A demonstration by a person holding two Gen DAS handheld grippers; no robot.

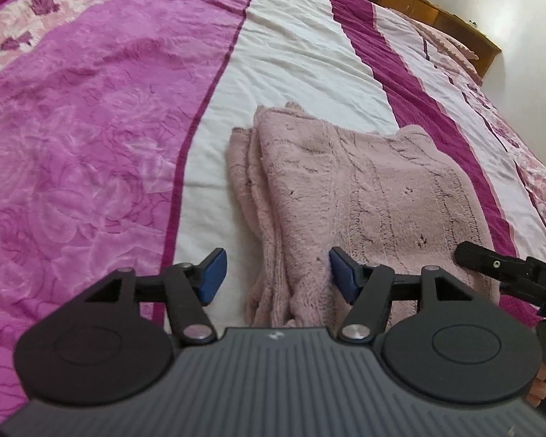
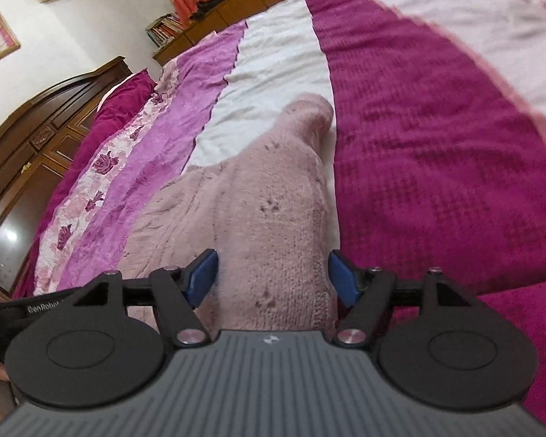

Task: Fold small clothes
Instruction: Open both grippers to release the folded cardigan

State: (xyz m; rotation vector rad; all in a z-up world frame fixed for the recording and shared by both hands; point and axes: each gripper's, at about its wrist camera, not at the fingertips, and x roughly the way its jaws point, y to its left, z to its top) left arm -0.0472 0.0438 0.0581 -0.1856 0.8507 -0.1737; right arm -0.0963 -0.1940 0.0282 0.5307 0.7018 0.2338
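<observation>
In the left wrist view, the pink knit [image 1: 364, 196] lay on the white stripe of the bed [image 1: 91, 145], already doubled over, with layered edges showing along its left side. The left gripper [image 1: 277, 276] hovered at the near edge, its jaws well apart and empty, one pad over the bedspread and the other over the knit. The right gripper [image 1: 506, 273] reached in from the right, its jaws not visible there. In the right wrist view, the knit [image 2: 265, 200] ran away from the camera as a narrow folded strip, and the right gripper [image 2: 273, 278] straddled its near end with jaws wide and pressing on nothing. At least one fold looked done; a further fold or smoothing seemed to remain. No container showed in either view.
</observation>
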